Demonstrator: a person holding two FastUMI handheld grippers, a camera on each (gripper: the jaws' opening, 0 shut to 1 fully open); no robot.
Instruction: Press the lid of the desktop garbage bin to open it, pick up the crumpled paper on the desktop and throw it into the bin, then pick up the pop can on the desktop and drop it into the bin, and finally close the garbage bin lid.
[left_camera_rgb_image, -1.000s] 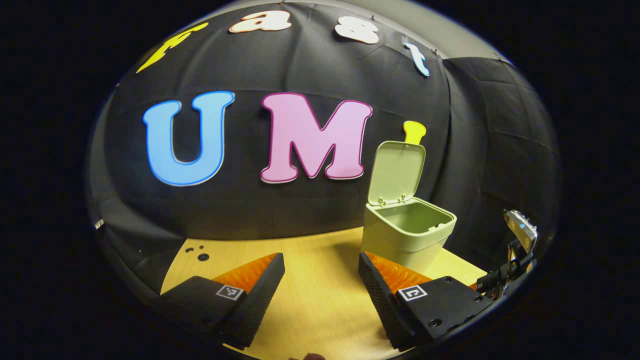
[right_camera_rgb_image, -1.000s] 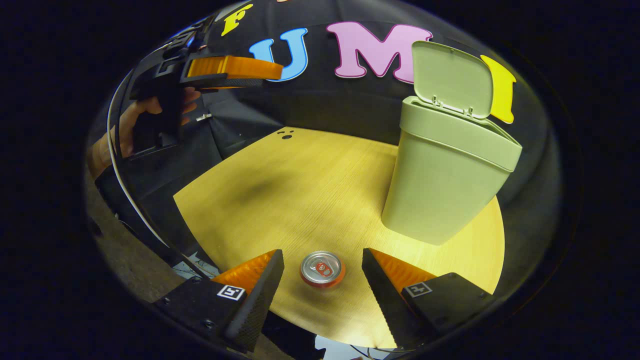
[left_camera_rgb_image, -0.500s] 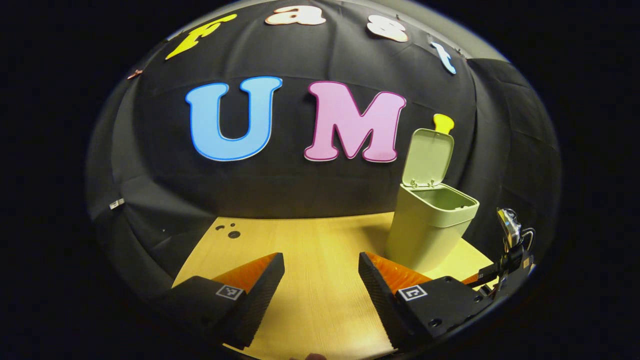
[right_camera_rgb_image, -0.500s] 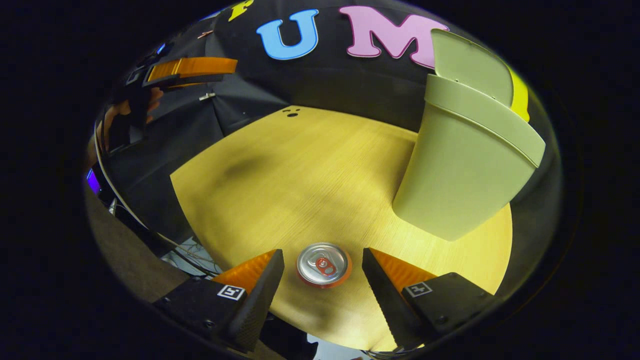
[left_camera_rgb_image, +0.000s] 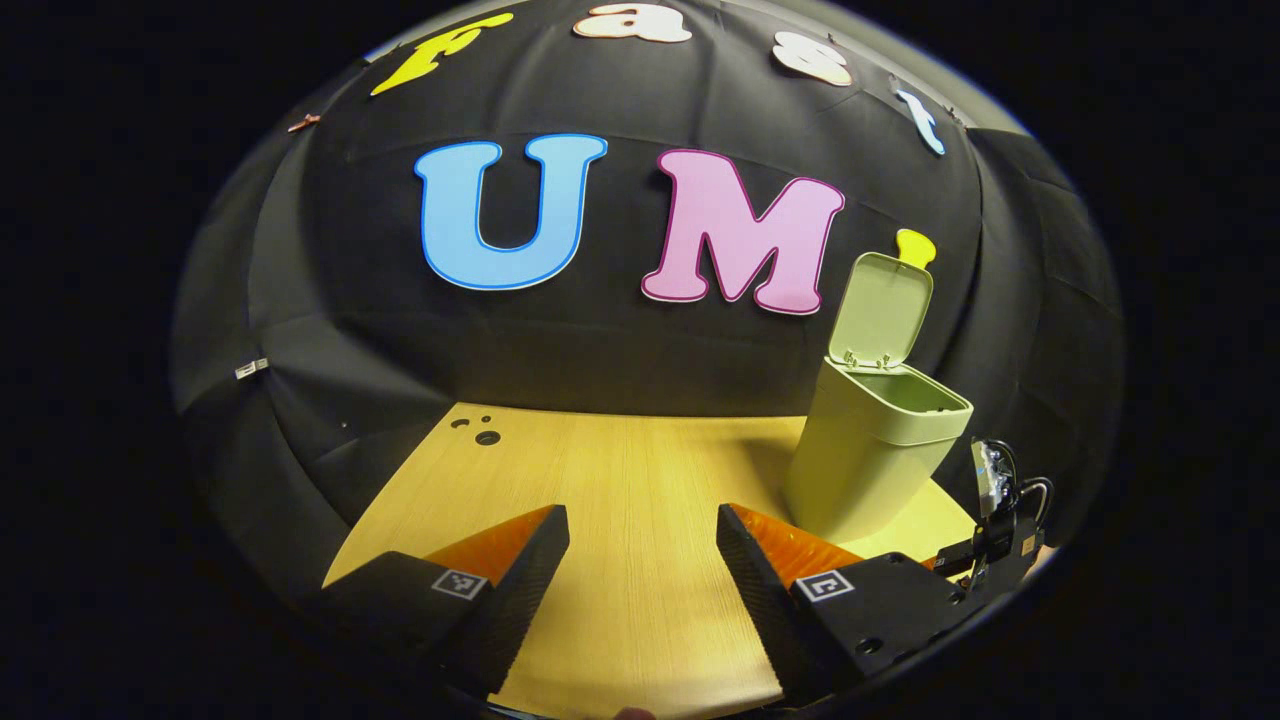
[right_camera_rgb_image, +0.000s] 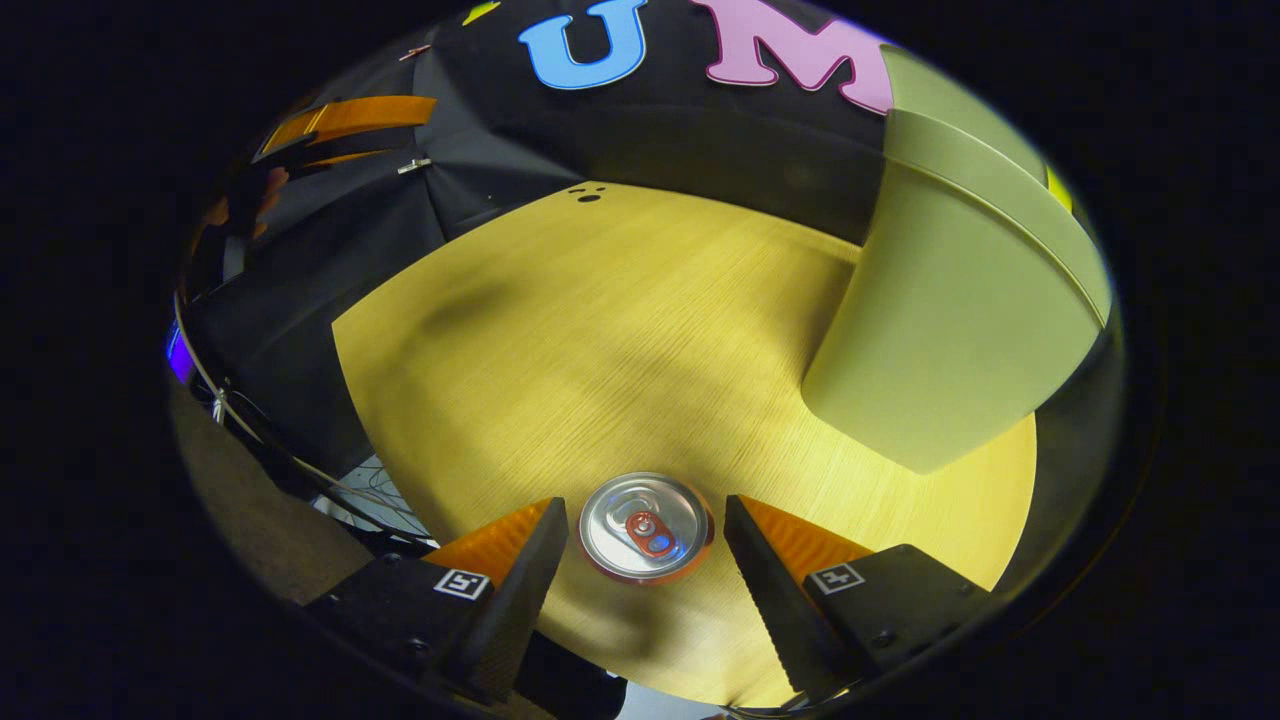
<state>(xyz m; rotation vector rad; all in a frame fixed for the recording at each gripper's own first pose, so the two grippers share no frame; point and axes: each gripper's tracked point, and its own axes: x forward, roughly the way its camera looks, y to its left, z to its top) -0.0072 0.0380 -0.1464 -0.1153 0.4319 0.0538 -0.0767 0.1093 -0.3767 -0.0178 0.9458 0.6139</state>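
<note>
Right hand-held gripper (right_camera_rgb_image: 645, 530): we see it spread wide, pop can (right_camera_rgb_image: 646, 527) upright between its fingers, untouched.
Left hand-held gripper (left_camera_rgb_image: 642, 545): wide, empty, above the desk (left_camera_rgb_image: 640, 480).
Bin (left_camera_rgb_image: 870, 455): lid (left_camera_rgb_image: 880, 305) up.

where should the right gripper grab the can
Grip the can on its round side wall, coming straight down from above. It stands upright on the table, top facing up, already between the open right gripper fingers, so they can close across it.
</note>
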